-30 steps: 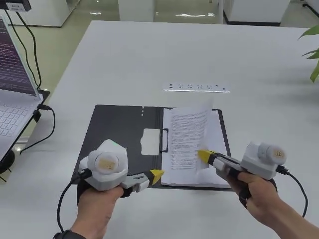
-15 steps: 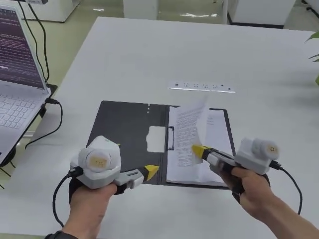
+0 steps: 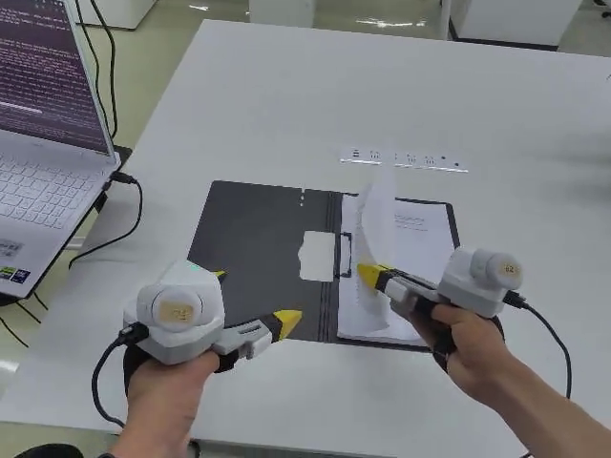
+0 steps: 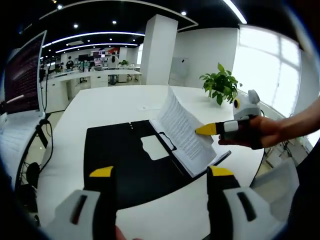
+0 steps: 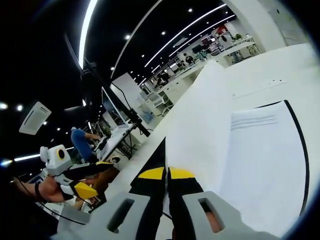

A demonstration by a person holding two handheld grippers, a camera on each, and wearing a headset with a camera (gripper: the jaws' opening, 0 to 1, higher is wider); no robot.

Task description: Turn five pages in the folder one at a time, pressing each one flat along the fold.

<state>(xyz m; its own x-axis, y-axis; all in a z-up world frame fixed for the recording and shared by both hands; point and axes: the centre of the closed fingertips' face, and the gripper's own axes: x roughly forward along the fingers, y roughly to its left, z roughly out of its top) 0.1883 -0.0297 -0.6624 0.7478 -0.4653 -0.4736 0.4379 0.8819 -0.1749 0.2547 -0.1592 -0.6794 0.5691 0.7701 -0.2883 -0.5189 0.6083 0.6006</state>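
An open black folder [image 3: 267,253] lies on the white table, with a stack of printed pages [image 3: 425,239] clipped on its right half. One page [image 3: 374,224] stands nearly upright above the fold. My right gripper [image 3: 368,277] is shut on that page's lower edge; in the right gripper view the yellow tips [image 5: 167,173] meet on the sheet [image 5: 200,125]. My left gripper [image 3: 286,322] hovers open over the folder's near edge, holding nothing. In the left gripper view its jaws [image 4: 161,171] stand wide apart, facing the folder [image 4: 120,155], the raised page [image 4: 182,125] and the right gripper [image 4: 206,130].
An open laptop [image 3: 48,124] sits at the left with a black cable [image 3: 115,219] trailing off the table edge. A white power strip [image 3: 401,158] lies just behind the folder. A potted plant [image 4: 220,85] stands at the far side.
My right gripper has carried the page leftward, from leaning over the right stack to standing near the fold. The left gripper stays by the folder's near edge. The head camera has shifted.
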